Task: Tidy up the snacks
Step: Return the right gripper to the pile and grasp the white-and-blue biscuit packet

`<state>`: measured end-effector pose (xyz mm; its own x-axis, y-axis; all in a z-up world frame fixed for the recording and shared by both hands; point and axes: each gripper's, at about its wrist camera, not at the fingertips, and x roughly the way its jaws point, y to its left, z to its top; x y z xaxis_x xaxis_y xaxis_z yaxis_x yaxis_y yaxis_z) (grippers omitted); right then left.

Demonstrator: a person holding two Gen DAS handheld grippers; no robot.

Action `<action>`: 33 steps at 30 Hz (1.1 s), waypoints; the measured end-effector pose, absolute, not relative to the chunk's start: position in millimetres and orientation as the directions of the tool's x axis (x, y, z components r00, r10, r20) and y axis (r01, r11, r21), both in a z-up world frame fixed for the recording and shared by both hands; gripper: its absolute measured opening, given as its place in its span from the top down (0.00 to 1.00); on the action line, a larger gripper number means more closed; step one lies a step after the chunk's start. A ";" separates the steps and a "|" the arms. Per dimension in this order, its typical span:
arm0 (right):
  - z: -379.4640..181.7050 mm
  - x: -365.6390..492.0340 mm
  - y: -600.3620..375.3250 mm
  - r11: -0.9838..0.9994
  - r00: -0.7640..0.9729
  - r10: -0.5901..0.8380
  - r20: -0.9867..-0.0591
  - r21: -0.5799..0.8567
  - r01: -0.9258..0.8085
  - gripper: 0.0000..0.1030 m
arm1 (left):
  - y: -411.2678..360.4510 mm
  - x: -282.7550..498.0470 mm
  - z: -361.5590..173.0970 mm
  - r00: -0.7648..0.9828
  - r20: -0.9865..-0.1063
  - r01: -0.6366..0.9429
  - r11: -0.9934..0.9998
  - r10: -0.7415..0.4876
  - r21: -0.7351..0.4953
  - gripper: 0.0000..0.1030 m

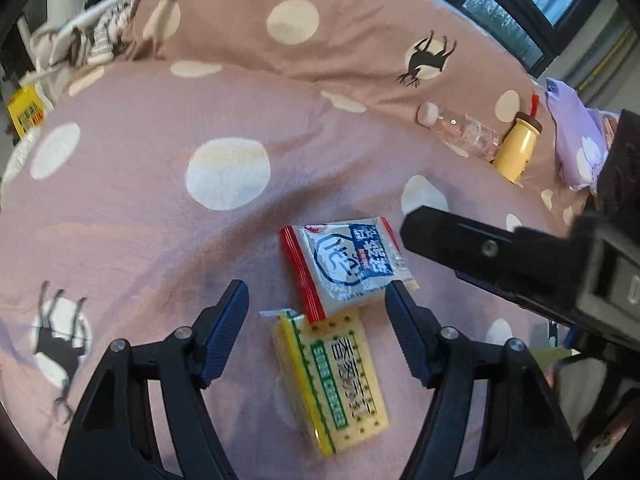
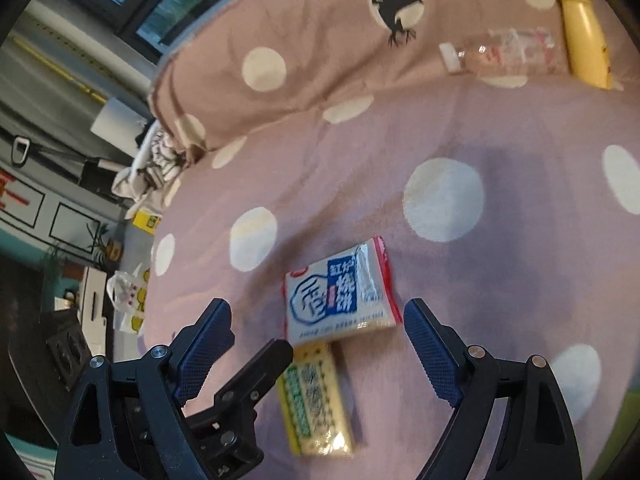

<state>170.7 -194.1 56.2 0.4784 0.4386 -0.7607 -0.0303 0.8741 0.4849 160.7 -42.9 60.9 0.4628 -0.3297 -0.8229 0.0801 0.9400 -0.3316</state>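
Two snack packets lie touching on the pink spotted bedcover (image 1: 140, 220). The white packet with blue print and red edges (image 1: 348, 264) is the farther one; the yellow cracker packet (image 1: 332, 380) is nearer. My left gripper (image 1: 314, 294) hovers open above them, its tips either side of where they meet. From the right comes one of my right gripper's fingers (image 1: 440, 232), close to the white packet's far corner. In the right wrist view my right gripper (image 2: 318, 312) is open over the white packet (image 2: 340, 300), with the cracker packet (image 2: 316, 400) below it and a left finger (image 2: 276, 352) beside that.
A clear plastic bottle (image 1: 460, 130) and a yellow bottle with a brown cap (image 1: 516, 148) lie against the raised fold of the cover at the back right. A lilac cloth (image 1: 576, 140) lies beyond them. Striped clothing (image 1: 100, 36) is heaped at the back left, near the bed's edge.
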 end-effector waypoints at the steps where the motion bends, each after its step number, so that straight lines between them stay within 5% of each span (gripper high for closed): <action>1: 52.5 175.7 -193.4 0.875 0.474 0.437 -0.764 0.483 -0.029 0.14 | -42.6 163.4 56.9 0.453 -0.825 0.078 0.937 -0.338 -0.341 0.35; 12: 12.7 202.7 -183.6 0.862 0.421 0.473 -0.774 0.506 -0.039 0.21 | -53.8 185.2 33.6 0.423 -0.813 0.078 0.910 -0.400 -0.407 0.62; 15: 13.1 199.9 -182.8 0.869 0.435 0.466 -0.771 0.491 -0.061 0.39 | -61.0 179.4 36.6 0.434 -0.806 0.119 0.912 -0.404 -0.393 0.72; 33: 122.2 89.8 -208.9 0.900 0.601 0.399 -0.692 0.421 -0.112 0.44 | -97.3 80.2 148.9 0.585 -0.690 0.287 0.905 -0.426 -0.315 0.73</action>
<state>89.8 -208.9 122.2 0.6014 0.3988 -0.6923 -0.1116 0.8999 0.4215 80.2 -97.3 148.9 0.5849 -0.4259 -0.6903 0.2869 0.9047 -0.3151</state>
